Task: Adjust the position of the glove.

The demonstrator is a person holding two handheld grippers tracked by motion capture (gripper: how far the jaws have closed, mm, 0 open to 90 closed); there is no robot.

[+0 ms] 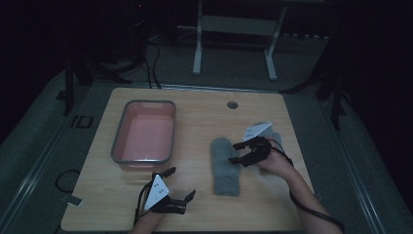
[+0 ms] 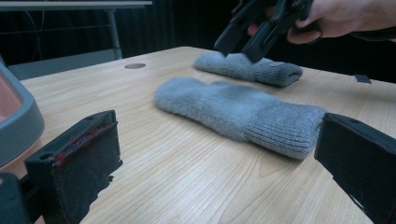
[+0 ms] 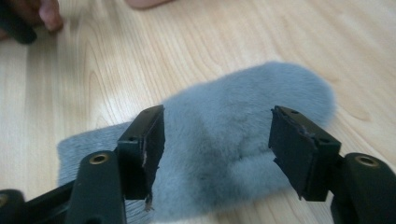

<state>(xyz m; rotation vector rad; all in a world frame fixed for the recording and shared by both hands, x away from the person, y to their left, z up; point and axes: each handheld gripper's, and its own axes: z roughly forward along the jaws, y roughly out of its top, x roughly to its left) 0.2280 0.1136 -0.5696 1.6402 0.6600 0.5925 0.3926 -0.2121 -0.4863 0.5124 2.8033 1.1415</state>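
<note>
Grey mitten (image 3: 243, 140) flat on table (image 1: 204, 122), below open, empty right tongs (image 3: 217, 149); left tongs (image 1: 182, 183) open too.

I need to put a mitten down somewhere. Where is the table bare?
Bare wood lies between the pink tub and the near mitten, and along the far edge by the round hole. It is crowded around the far mitten, under the right gripper.

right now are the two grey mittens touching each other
Apart. The left gripper view shows a strip of bare wooden table between the near mitten and the far mitten.
</note>
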